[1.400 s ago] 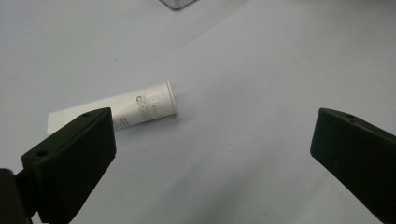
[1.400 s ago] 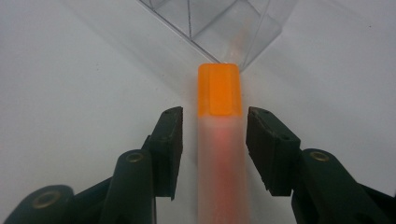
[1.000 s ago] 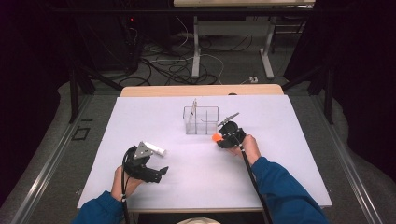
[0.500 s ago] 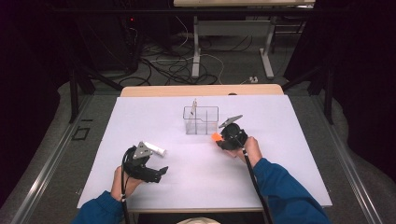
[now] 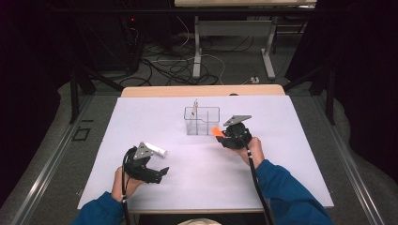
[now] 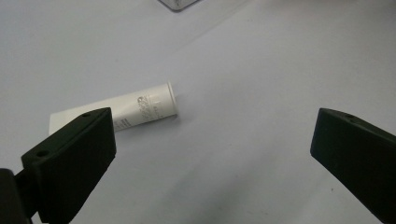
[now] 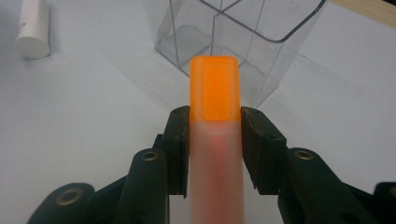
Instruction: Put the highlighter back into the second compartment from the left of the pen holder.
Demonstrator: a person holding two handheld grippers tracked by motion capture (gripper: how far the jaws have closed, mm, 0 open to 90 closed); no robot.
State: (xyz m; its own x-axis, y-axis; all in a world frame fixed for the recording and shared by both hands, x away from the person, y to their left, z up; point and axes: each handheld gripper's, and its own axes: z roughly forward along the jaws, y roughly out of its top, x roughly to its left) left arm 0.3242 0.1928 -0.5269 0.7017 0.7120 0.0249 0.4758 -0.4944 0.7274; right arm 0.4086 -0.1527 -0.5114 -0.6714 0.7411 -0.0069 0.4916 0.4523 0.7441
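A table (image 5: 291, 178) with a white top and a bare wooden strip along its far edge. A clear plastic box (image 5: 202, 120) with inner compartments stands on it near the far middle. A small white tube (image 5: 156, 149) lies on its side toward the near left, well apart from the box.

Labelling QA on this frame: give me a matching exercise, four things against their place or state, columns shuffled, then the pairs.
Things:
1. orange-capped tube
2. white tube
3. clear divided container
4. left gripper

Places or states:
A. stands upright on the white table, a thin stick in it
B. lies on its side on the table
C. jaws wide open, nothing between them
D. clamped between the jaws of the right gripper

Pairs: 1-D, 2-B, 3-A, 4-C
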